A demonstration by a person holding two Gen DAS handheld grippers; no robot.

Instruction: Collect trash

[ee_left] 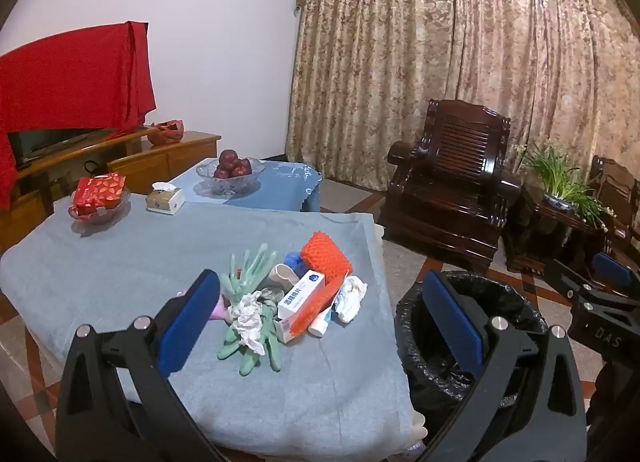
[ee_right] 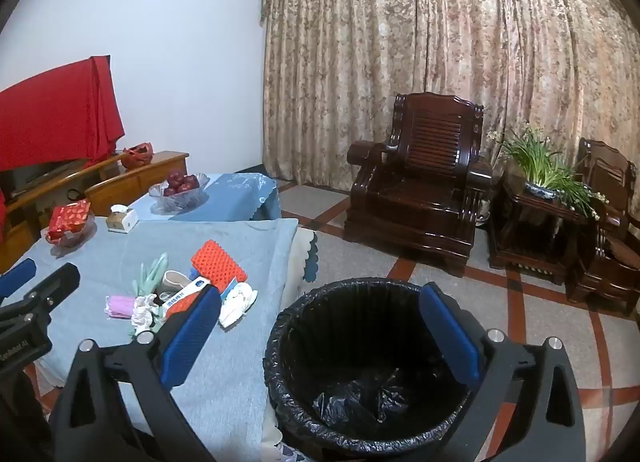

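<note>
A pile of trash lies on the blue-grey tablecloth: an orange foam net, a white and orange box, green rubber gloves, crumpled white tissue, a white wad and a small tube. The pile also shows in the right wrist view, with the net and a pink mask. A bin with a black liner stands on the floor right of the table. My left gripper is open above the pile's near side. My right gripper is open and empty above the bin.
At the table's far side stand a glass dish with a red packet, a tissue box and a bowl of red apples. A dark wooden armchair, a side table with a plant and curtains stand beyond.
</note>
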